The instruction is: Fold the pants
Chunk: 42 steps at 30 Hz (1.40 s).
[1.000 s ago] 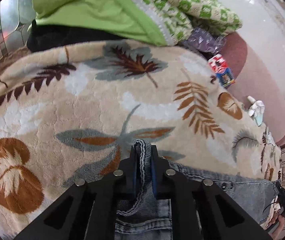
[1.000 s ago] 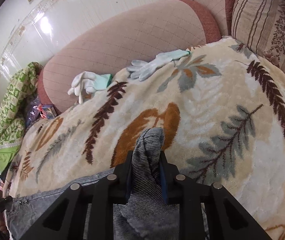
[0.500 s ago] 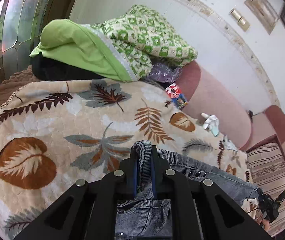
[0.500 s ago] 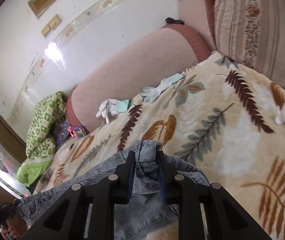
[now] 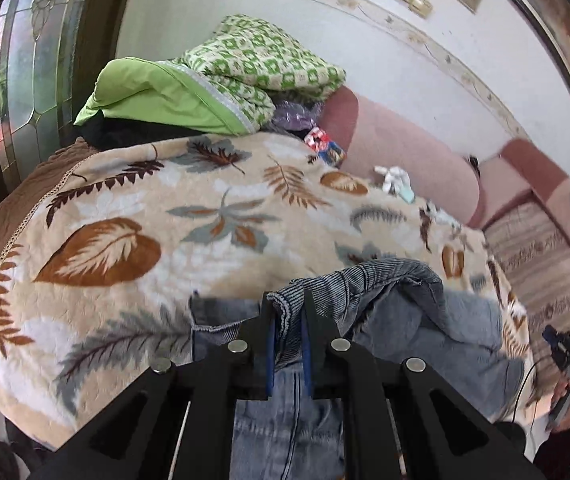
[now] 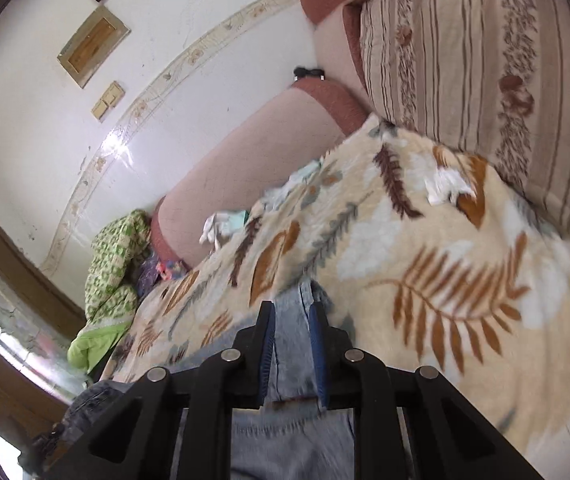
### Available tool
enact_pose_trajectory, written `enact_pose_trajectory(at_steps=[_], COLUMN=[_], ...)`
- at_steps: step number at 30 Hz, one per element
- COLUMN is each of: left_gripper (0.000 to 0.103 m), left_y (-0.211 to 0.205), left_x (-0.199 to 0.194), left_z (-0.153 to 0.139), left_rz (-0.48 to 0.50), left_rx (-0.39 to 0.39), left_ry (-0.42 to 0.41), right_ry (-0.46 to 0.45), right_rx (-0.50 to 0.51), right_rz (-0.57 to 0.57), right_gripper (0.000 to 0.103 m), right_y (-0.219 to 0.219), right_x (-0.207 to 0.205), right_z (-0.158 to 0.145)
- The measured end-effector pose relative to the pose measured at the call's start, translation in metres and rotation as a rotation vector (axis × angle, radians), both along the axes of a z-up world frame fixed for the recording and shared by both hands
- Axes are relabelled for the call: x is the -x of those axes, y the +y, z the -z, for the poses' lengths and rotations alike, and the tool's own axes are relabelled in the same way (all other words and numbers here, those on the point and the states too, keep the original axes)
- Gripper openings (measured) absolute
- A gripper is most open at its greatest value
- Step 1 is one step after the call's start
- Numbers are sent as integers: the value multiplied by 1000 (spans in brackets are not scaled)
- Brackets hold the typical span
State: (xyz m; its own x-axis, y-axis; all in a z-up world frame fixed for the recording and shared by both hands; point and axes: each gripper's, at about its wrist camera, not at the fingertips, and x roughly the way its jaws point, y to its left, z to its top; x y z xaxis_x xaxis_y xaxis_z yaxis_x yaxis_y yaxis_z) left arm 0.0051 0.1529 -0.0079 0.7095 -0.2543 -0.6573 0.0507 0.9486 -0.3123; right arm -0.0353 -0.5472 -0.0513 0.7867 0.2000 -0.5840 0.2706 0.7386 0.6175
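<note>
Both our tongs, left gripper [image 5: 287, 312] and right gripper [image 6: 292, 314], grip the jeans [image 5: 401, 304]: faded blue denim, bunched and folded over the leaf-patterned blanket [image 5: 133, 216].

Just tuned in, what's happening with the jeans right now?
A person is folding jeans on a leaf-print blanket spread over a sofa. The left hand-held gripper is clamped on a denim edge, and the right hand-held gripper pinches another part. Both hold the denim raised above the blanket, mid-fold; nothing is laid flat yet.
</note>
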Motion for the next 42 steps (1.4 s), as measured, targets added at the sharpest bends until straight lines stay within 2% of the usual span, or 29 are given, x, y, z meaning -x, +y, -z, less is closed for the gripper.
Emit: enact_pose_trajectory(at_steps=[3, 5, 7, 8, 14, 19, 20, 21, 22, 23, 24, 26, 31, 35, 38, 41, 42], left_gripper=[11, 11, 11, 11, 11, 11, 11, 11, 11, 11, 11, 11, 11, 11, 11, 12, 13], left_y=[-3, -2, -3, -5, -3, -1, -1, -1, 0, 1, 3, 6, 11, 16, 19, 14, 10], left_x=[7, 8, 8, 8, 4, 0, 0, 0, 0, 0, 1, 3, 17, 34, 48, 57, 59], left_z=[5, 4, 1, 0, 0, 0, 0, 0, 0, 0, -1, -1, -3, -2, 8, 27, 36], left_rz=[-7, -13, -20, -23, -42, -54, -56, -56, -54, -51, -49, -44, -5, 37, 84, 169, 189], left_rx=[-35, -13, -12, -16, -12, 4, 6, 7, 7, 11, 14, 14, -16, -81, -156, -249, -303], left_ry=[16, 15, 9, 8, 16, 15, 14, 12, 10, 6, 1, -11, -46, -72, -61, -8, 20], right_ry=[92, 142, 186, 222, 350, 395, 424, 445, 453, 456, 441, 370, 240, 176, 180, 239, 270], right_rx=[-134, -182, -148, -129, -96, -55, -37, -9, 25, 58, 70, 43, 76, 128, 163, 155, 137], right_rz=[-74, -79, -75, -88, -94, -144, -173, -189, -190, -181, -175, -163, -172, -153, -119, -98, -106], right_gripper=[22, 24, 53, 75, 75, 75, 70, 55, 46, 24, 10, 4, 4, 4, 4, 4, 4], right_y=[-4, 0, 10, 15, 25, 38, 44, 50, 55, 57, 56, 53, 50, 43, 31, 17, 14], right_x=[0, -8, -20, -29, -63, -94, -99, -103, -105, -105, -102, -92, -54, -14, 20, 45, 51], right_z=[15, 26, 35, 42, 79, 94, 99, 103, 105, 103, 98, 81, 24, -17, -27, -13, -3])
